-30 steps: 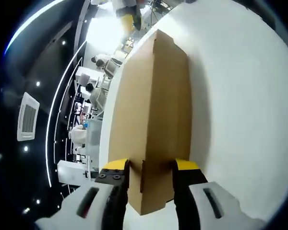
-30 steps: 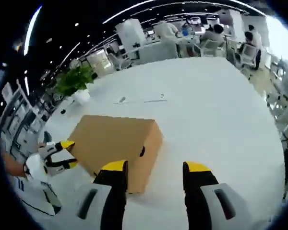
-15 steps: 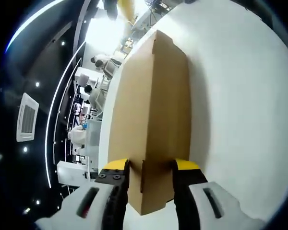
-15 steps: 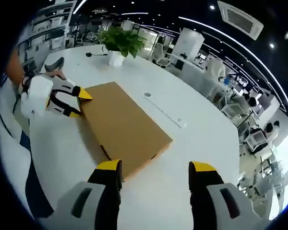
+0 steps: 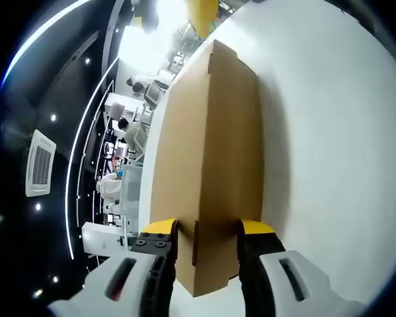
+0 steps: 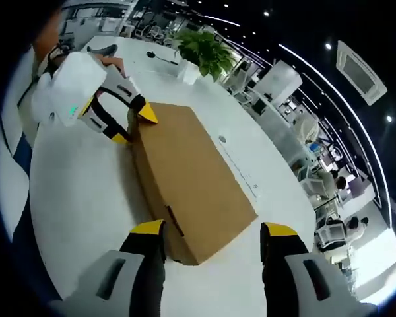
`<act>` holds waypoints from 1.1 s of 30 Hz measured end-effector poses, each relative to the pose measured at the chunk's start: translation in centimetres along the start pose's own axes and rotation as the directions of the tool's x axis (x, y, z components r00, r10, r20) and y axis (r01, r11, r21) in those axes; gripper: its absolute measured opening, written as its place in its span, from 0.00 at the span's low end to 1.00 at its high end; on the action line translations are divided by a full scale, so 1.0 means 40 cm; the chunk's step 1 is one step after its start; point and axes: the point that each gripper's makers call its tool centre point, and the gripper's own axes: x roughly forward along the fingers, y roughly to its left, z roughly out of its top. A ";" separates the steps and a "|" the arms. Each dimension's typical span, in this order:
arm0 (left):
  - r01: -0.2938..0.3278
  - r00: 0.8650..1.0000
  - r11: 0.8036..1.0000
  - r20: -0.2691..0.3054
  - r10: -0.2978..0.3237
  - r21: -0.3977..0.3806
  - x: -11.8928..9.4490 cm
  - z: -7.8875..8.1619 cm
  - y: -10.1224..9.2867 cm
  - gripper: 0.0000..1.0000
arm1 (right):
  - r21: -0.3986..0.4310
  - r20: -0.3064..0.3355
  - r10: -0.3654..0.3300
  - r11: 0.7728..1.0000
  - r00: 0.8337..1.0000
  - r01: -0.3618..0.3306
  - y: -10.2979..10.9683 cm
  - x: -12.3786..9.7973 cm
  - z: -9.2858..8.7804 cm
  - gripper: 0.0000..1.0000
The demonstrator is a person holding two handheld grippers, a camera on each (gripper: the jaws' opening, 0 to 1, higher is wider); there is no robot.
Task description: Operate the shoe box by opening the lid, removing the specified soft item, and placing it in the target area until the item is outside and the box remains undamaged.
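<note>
- Two yellow-tipped jaws of the left gripper [image 5: 206, 228] clamp one end of the shoe box [image 5: 208, 165] (lid closed).
- Right gripper [image 6: 212, 230] hangs over the other end, jaws apart, above the white table [image 6: 86, 198].

The room was bright on the white table [image 5: 330, 145] and dark overhead, where ceiling light strips [image 6: 330, 66] curved hard with the fisheye bend. Glare blew out a window [image 5: 145, 39] at eleven o'clock in the left gripper view. The cardboard shoe box [image 6: 191, 178] cast a soft shadow on the table. Distant desks were smeared and small near the edges.
</note>
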 end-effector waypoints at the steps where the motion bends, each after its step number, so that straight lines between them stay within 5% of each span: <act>1: -0.001 1.000 1.000 0.002 0.001 -0.002 0.000 0.001 0.001 0.35 | -0.057 0.016 0.013 0.998 1.000 -0.012 0.016 0.004 0.013 0.58; 13: -0.015 1.000 1.000 0.006 0.015 -0.014 -0.001 0.003 0.002 0.35 | -0.254 0.027 -0.005 0.967 1.000 0.012 0.075 0.071 0.032 0.62; 33: 0.003 1.000 1.000 0.012 -0.003 -0.016 -0.002 0.003 0.003 0.35 | -0.381 0.006 0.003 0.925 1.000 -0.001 0.095 0.153 0.006 0.57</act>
